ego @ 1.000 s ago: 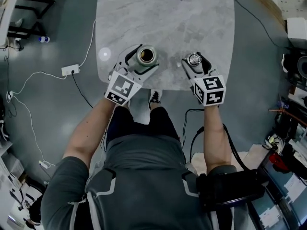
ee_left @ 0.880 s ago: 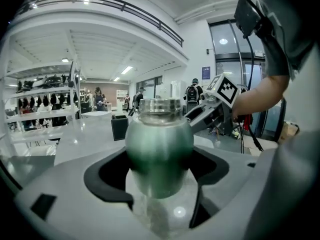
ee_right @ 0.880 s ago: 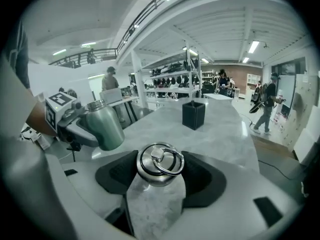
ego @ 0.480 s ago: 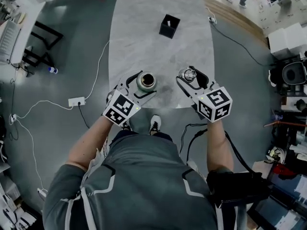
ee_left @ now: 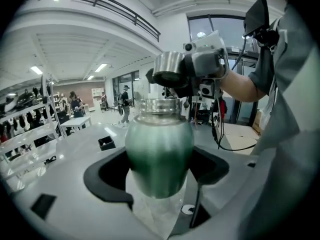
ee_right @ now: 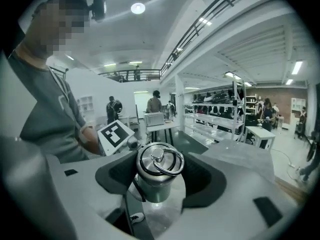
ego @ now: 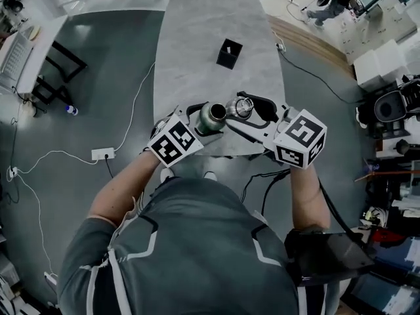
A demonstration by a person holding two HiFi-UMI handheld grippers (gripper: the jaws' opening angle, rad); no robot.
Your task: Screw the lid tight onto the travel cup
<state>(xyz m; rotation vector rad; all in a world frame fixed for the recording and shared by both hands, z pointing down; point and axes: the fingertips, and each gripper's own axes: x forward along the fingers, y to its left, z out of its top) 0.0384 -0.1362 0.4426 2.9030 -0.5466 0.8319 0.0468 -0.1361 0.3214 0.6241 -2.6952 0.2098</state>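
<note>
Left gripper clamping the rounded belly of a brushed green-steel travel cup, right gripper gripping a shiny ring-topped metal lid, hovering just by the cup's threaded mouth

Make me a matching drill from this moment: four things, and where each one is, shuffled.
Things:
1. travel cup
2. lid
3. black box
4. white power strip

Places:
A. on the floor, left of the table
B. clamped in the right gripper
C. standing on the table's far part
D. clamped in the left gripper

Pairs: 1-D, 2-B, 3-C, 4-A
</note>
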